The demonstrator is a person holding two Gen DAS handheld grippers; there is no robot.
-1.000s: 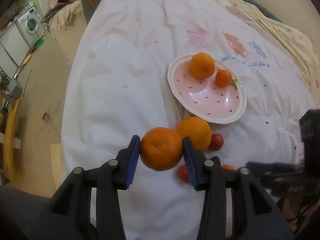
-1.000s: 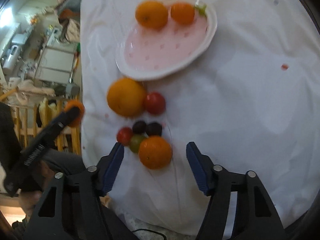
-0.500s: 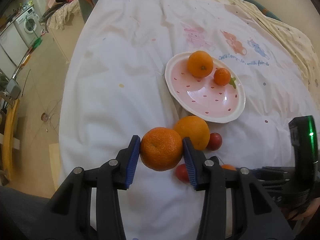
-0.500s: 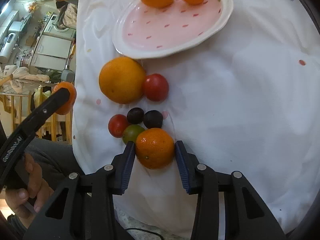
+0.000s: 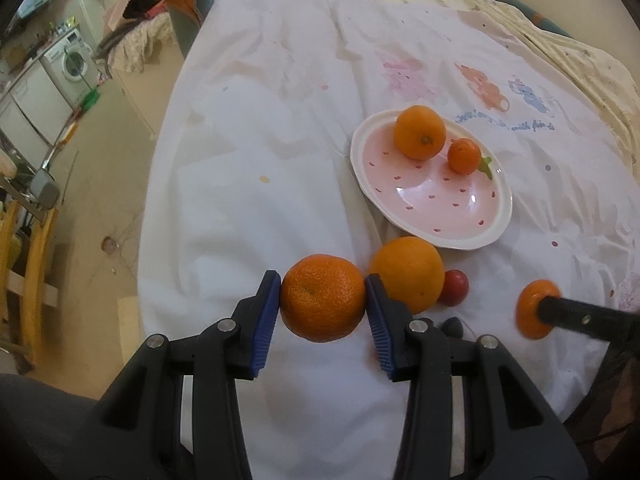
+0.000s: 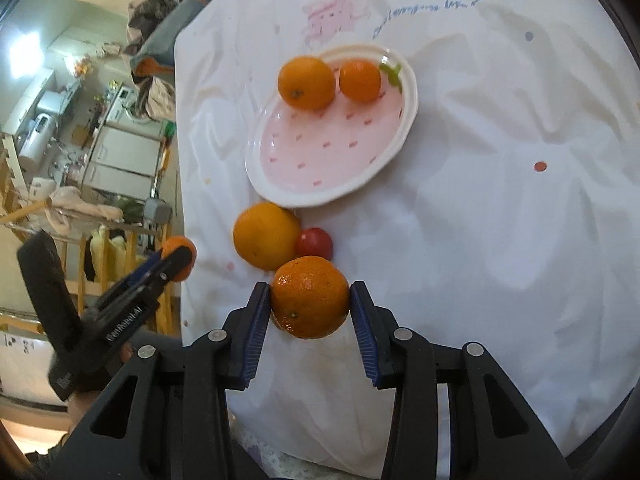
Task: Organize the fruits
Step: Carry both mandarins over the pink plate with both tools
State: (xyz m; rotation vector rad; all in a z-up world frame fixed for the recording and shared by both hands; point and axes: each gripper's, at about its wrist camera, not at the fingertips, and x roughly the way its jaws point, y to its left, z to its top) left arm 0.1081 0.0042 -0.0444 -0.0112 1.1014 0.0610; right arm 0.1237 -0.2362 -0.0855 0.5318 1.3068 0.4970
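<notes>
A: Item one?
B: Left tongs (image 5: pixel 323 307), blue-padded, clenched on a mandarin (image 5: pixel 322 298): deep orange, pebbled skin, slightly flattened, a small dark stem dimple facing the camera. It is held clear above the white sheet (image 5: pixel 248 184).

A: Item two?
B: Right tongs (image 6: pixel 310 305), same blue pads, clenched on a second mandarin (image 6: pixel 310 297): glossy, darker orange, a tiny spot low on its skin. It hangs above the sheet's near edge.

A: Loose stock?
B: One large orange (image 6: pixel 266 235), paler and yellower, smooth-skinned, lying on the sheet just below the plate (image 6: pixel 280 196). A small red tomato (image 6: pixel 314 243) sits touching its right side.

A: And already plated?
B: Pink plate with a white scalloped rim and red flecks. At its far end, a medium orange (image 5: pixel 419 132) with a brown stem scar, and beside it a smaller, deeper-coloured mandarin (image 5: pixel 464 155), the two just about touching. A green leaf motif (image 5: pixel 485 166) shows by the small one. The plate's near half is bare.
</notes>
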